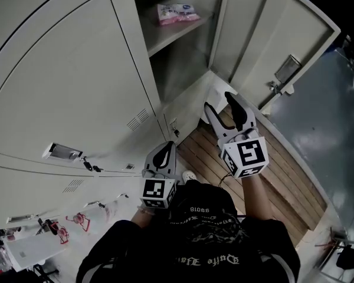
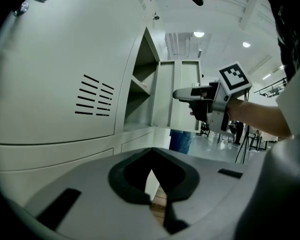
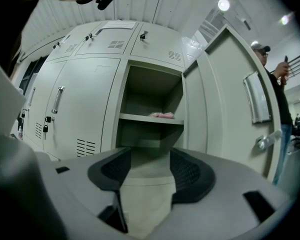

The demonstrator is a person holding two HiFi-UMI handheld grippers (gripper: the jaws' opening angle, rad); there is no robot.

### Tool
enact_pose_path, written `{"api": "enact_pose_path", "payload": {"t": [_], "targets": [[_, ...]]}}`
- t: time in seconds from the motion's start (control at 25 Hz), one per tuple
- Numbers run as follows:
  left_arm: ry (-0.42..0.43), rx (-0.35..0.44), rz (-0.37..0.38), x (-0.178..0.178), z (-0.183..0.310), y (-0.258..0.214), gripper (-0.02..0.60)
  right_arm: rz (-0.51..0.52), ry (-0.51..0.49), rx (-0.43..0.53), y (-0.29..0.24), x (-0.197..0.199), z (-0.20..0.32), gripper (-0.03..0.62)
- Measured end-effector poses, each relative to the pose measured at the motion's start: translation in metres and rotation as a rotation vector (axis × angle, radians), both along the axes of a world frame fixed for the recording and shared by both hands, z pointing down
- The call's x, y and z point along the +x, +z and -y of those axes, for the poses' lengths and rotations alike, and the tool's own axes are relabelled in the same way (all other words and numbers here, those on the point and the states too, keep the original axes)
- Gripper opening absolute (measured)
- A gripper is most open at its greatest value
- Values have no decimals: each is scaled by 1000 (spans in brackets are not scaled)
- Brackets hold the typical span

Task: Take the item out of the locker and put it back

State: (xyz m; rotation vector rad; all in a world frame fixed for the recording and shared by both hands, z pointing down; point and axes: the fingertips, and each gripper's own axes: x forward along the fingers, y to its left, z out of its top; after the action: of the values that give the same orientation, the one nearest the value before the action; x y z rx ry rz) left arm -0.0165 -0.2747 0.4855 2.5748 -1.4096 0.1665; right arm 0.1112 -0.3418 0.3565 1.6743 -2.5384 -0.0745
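Pink packet (image 1: 177,12) is what everything here is lined up on, yet nothing has hold of it. Nearest the body, the left tongs (image 1: 163,152) hangs low at the person's waist. Its pads are drawn together on nothing and point at the closed lower lockers, not the open one; my guess is that it is parked there out of the way. The right tongs (image 1: 218,101) is held further out and higher, over the slatted wooden platform (image 1: 265,170). Its pads are well apart, with only locker front showing between them. I judge they are spread ready for a grab not yet begun. Beyond it the locker (image 1: 186,58) stands with its door (image 1: 283,34) swung wide, which leaves a straight path in. Farthest off, the packet lies flat on the shelf (image 1: 165,39), right of its middle and well apart from both tongs. It looks like a soft wrapped pack, though it is too small to say of what. The right gripper view faces the opening squarely, so the reach probably falls to that hand.
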Motion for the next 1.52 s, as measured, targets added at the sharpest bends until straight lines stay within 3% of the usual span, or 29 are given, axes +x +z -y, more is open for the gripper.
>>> {"api": "enact_pose_path", "payload": {"t": [1.04, 1.52], "targets": [[-21, 2, -14, -3, 4, 3, 6, 87, 54, -225, 109, -9, -47, 243], [-17, 3, -14, 4, 10, 2, 6, 80, 59, -231, 115, -10, -49, 44]]}}
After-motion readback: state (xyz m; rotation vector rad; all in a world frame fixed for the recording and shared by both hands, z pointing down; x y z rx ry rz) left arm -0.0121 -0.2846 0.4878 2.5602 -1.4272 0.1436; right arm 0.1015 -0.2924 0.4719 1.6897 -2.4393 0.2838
